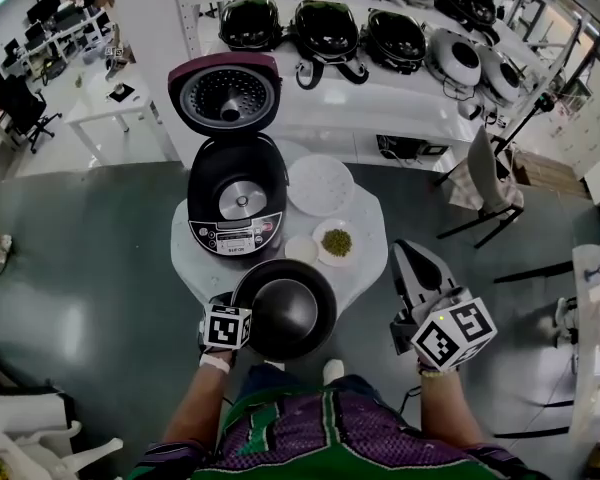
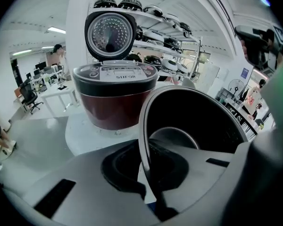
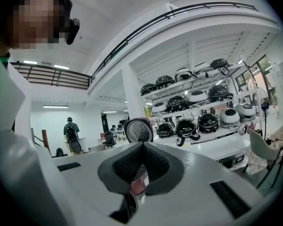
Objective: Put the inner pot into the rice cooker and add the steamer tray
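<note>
While the left gripper (image 1: 240, 320) is clamped on the near rim of the inner pot (image 1: 288, 310), the pot is at the near edge of the round table (image 1: 365, 258), just in front of the open rice cooker (image 1: 237, 200). The right gripper (image 1: 408, 268) is closed on nothing, off to the right. Done well, this step likely means gripping firmly, levelling the pot, centring it over the cavity and lowering it straight. The white steamer tray (image 1: 320, 184) lies beside the cooker.

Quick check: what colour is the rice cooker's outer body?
The rice cooker is dark red under a black top band; best seen in the left gripper view.
</note>
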A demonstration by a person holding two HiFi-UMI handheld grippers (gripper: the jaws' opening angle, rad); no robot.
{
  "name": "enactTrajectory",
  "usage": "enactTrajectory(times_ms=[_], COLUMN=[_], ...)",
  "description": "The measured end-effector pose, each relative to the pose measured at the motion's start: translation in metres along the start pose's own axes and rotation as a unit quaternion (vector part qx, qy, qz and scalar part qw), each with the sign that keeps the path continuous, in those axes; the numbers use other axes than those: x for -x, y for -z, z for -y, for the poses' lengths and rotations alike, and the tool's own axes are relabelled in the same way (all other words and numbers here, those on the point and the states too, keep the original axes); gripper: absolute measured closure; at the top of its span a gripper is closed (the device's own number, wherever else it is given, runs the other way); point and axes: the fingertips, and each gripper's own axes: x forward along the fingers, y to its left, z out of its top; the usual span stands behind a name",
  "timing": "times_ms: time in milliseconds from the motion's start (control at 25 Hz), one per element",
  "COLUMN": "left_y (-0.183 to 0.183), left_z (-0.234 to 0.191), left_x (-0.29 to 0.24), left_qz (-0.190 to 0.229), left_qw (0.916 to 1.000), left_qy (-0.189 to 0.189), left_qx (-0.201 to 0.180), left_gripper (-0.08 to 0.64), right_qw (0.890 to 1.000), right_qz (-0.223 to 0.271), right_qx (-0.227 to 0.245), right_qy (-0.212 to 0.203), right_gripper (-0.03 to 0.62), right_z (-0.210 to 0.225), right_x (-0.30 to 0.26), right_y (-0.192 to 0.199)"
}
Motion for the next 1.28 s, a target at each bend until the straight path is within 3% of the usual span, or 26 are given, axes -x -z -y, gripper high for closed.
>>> enactTrajectory(times_ms=[640,920,1280], left_y=[-0.072,-0.115,-0.162], left_z=[0.014,0.018,-0.002], left_x=[0.082,0.109,0.139], left_qz=[0.097,0.129,0.175], left_qw=[0.995,0.9912,0.9843], left_qy=[0.022,0.024,0.017], left_qx=[0.005,-0.016,-0.008], left_gripper=[0.534,0.534,0.534], right_qw=[0.999,0.999,0.998], right_qz=[0.026,0.042,0.054], right_qx=[0.01,0.006,0.005], right_qy=[-0.03,-0.025,-0.028], right_gripper=[0.584,0.586,0.584], right_z=[-0.025,-0.026,-0.034], right_x=[0.001,0.011,0.007], right_y=[-0.033,-0.047,-0.057])
